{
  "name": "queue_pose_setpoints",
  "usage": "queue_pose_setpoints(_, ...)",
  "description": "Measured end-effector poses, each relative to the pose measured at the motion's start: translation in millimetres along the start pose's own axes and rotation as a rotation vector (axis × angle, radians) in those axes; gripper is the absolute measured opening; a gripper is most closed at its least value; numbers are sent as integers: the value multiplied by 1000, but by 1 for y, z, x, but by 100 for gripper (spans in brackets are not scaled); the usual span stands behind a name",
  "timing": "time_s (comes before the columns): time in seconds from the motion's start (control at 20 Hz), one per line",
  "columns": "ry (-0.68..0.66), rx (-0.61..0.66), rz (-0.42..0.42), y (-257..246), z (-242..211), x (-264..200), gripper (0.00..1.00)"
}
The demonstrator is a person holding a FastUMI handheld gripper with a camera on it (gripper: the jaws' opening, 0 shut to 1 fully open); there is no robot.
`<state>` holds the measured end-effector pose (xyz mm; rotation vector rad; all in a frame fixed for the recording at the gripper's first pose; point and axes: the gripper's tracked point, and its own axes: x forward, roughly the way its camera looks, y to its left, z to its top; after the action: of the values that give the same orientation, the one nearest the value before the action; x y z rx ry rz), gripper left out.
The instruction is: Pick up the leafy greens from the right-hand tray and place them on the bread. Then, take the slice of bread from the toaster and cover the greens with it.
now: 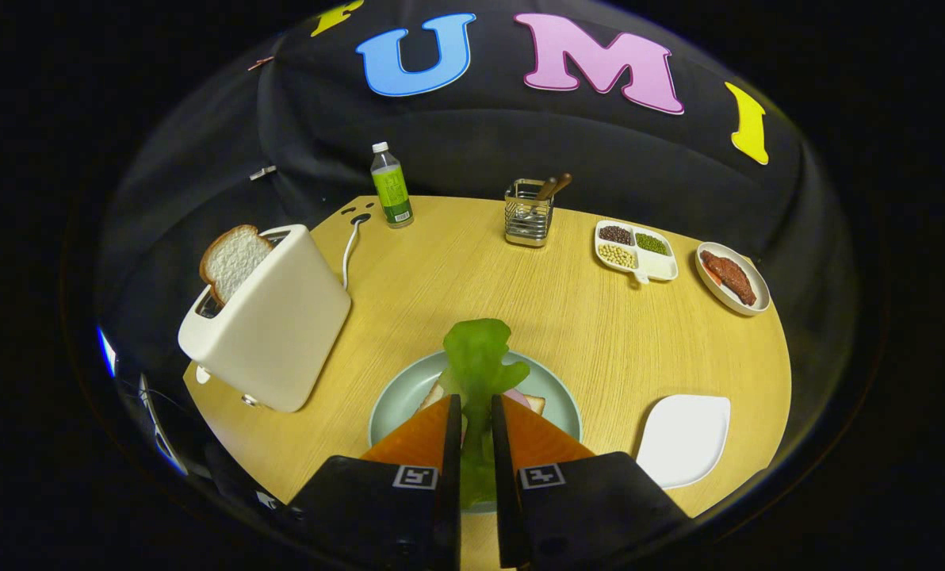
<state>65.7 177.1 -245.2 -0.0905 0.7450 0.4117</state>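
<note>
My gripper (476, 406) is shut on the leafy greens (479, 361), a pale green lettuce leaf that sticks out ahead of the fingers. The leaf hangs over a pale green plate (393, 404). On that plate lies a slice of bread (434, 394) with something pink on it, mostly hidden by the leaf and fingers. To the left stands a white toaster (270, 321) with a second slice of bread (233, 260) poking out of its slot. An empty white tray (685, 440) lies to the right of the plate.
At the table's far side stand a green-labelled bottle (391, 187) and a wire holder with utensils (528, 212). Far right are a divided dish of beans (636, 249) and a bowl of reddish meat (732, 277). The toaster's cord (350, 246) runs back.
</note>
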Motion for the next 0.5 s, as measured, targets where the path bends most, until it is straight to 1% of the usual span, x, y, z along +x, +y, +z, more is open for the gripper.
queue_pose_setpoints(0.05, 3, -8, -2, 0, -1, 2, 27)
queue_pose_setpoints(0.1, 5, -19, -6, 1, -2, 3, 28)
queue_pose_setpoints(0.2, 17, -42, -8, 3, -8, 10, 32)
queue_pose_setpoints(0.3, 31, -49, -2, 7, -13, 14, 38)
queue_pose_setpoints(0.5, -11, -70, 12, 22, 0, 7, 92)
